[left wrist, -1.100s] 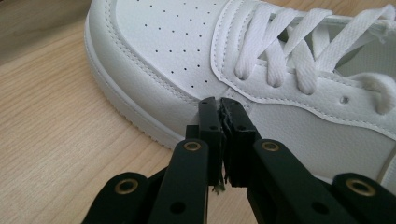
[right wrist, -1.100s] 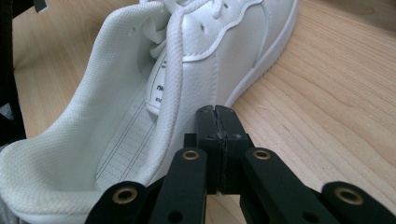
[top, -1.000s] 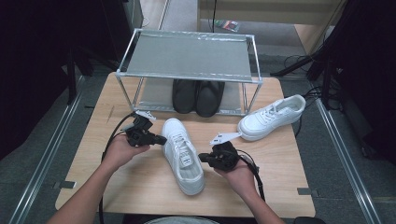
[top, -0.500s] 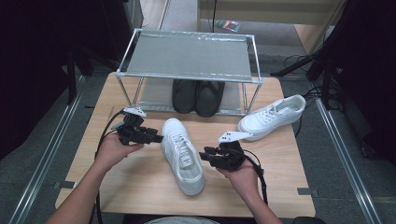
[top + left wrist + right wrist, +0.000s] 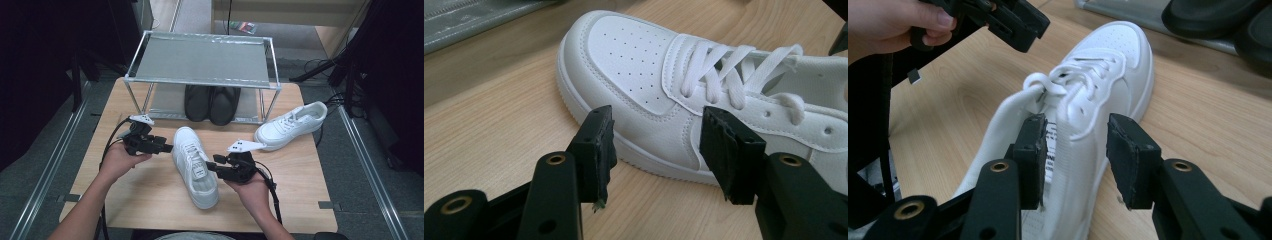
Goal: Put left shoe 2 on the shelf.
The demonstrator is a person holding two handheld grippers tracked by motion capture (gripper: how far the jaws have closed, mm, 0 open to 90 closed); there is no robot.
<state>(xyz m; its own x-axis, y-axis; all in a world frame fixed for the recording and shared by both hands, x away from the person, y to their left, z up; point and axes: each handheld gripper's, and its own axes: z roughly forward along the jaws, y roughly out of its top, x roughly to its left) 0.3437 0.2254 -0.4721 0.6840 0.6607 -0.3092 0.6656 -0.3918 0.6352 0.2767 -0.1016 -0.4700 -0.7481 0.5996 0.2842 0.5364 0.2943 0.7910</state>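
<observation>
**High view: both your grippers letting go of the white shoe at the table's middle**

High view is showing the white sneaker [image 5: 195,167] lying at the centre of the wooden table [image 5: 300,200], its toe pointing toward 5 o'clock and its heel toward 12. Your left gripper [image 5: 161,147] is sitting at the shoe's 9 o'clock; its jaws have just been opening and are now standing spread, with the shoe's side showing in the gap but no pad pressing on it. Your right gripper [image 5: 214,167] is waiting at the shoe's 3 o'clock; its jaws have also just been opening and are standing apart astride the collar edge, not clamping it.

At 12 o'clock the metal-framed shoe rack [image 5: 200,60] is standing on the table. Its grey top shelf is bearing nothing, while its lower shelf is holding a pair of black shoes [image 5: 212,102] side by side. A second white sneaker [image 5: 292,125] is resting on the table at 2 o'clock, just beside the rack's right leg and well apart from your grippers.

Grey carpet is surrounding the table, with dark cables [image 5: 320,65] trailing on the floor at 1 o'clock.
</observation>
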